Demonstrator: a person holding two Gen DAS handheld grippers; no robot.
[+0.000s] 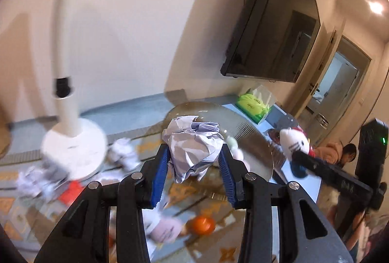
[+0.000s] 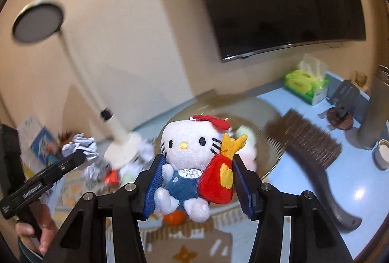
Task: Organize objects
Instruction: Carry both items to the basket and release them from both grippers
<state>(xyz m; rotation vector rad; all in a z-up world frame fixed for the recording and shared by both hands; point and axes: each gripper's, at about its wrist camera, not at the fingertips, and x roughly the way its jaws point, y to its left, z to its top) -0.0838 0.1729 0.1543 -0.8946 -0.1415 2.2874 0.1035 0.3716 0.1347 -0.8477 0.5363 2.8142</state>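
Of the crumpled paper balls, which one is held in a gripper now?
The crumpled paper ball between the blue pads of the left gripper, lifted above the table. The other paper balls lie loose near the white lamp base.

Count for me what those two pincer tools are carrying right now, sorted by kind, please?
Crumpled paper ball: 1, pinched between the blue fingers of the left gripper.
Plush cat toy: 1, clamped in the right gripper; it has a red bow and blue overalls.
Total: 2 things carried, one in each tool.
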